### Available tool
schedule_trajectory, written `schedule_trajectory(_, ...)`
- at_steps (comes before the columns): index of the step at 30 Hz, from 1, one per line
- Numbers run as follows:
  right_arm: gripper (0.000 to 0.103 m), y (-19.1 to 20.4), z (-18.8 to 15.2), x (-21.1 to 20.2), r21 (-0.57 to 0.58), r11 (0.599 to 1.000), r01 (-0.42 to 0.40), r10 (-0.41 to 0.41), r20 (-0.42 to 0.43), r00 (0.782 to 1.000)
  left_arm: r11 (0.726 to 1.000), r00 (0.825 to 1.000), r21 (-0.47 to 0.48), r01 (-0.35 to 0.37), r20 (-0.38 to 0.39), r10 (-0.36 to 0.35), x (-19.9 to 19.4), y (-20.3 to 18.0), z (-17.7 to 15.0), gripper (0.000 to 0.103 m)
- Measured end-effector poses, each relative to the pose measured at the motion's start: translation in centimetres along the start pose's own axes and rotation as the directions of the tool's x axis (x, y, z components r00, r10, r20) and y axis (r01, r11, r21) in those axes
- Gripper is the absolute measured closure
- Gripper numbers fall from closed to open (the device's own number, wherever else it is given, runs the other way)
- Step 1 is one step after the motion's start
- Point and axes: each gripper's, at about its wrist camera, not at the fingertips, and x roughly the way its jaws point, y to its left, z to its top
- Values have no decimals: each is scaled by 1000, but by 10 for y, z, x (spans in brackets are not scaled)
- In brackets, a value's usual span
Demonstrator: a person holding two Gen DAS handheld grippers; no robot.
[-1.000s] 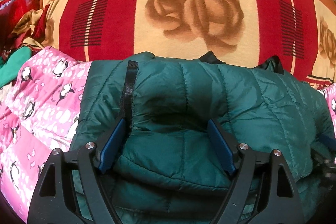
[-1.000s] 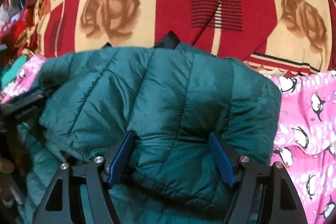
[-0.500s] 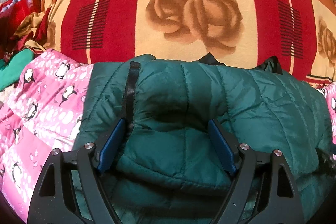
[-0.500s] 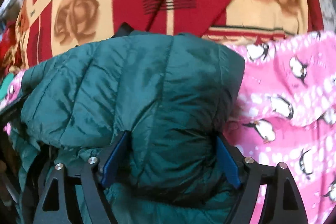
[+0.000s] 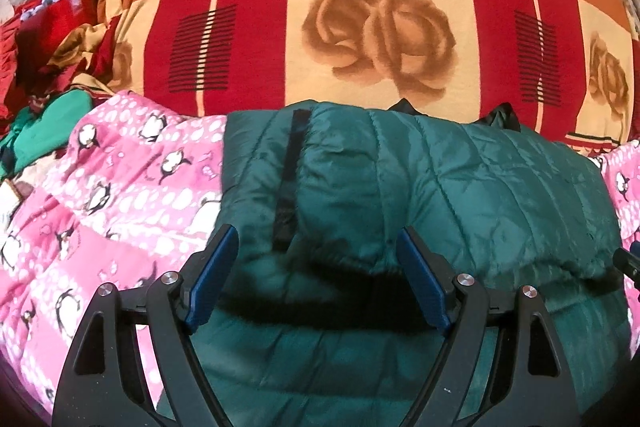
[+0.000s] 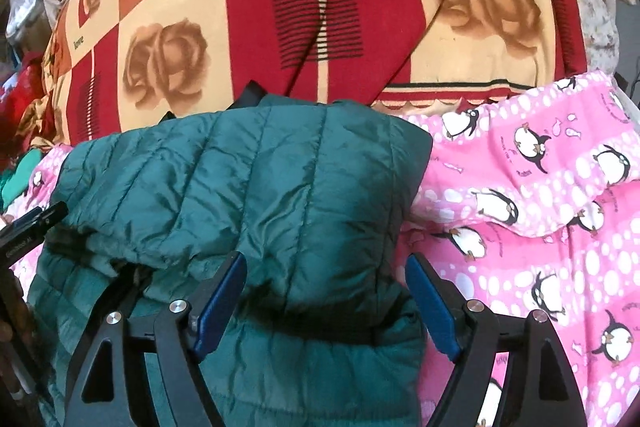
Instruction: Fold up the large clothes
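Both tools, left [image 5: 316, 279] and right [image 6: 326, 307], released above green jacket [image 5: 460, 187]; pink penguin blanket [image 6: 540, 207] alongside.

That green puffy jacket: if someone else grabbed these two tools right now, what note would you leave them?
Left tool: open, hanging over the near fold, gripping nothing.
Right tool: jaws have just been opening; jacket lies below them, not pinched.
Green jacket: on the pink penguin blanket, in front of the rose blanket.
Done: top half folded over the bottom.
Left: probably one more fold, then neaten the edges.
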Motion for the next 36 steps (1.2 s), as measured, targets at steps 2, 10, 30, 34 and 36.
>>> schedule_trajectory(2,24,1,-5,-3,7,1000,-6,6,-12,1000,1000,1000,1,1,-10,-1,-6,4,-5,21)
schedule_trajectory(10,24,-6,-34,-19,31,1000,-4,6,-58,998,999,999,29,20,-45,-19,-35,24,-39,22)
schedule_trajectory(30,24,-12,-102,-69,33,999,-14,17,-86,996,997,990,42,63,-129,-57,-87,53,-110,22)
schedule_trajectory(34,23,-10,-113,-78,24,999,-22,24,-95,995,998,989,37,52,-138,-46,-95,65,-121,22)
schedule_trajectory(36,23,-10,-119,-81,19,999,-26,28,-102,994,999,989,23,49,-139,-45,-100,72,-124,21)
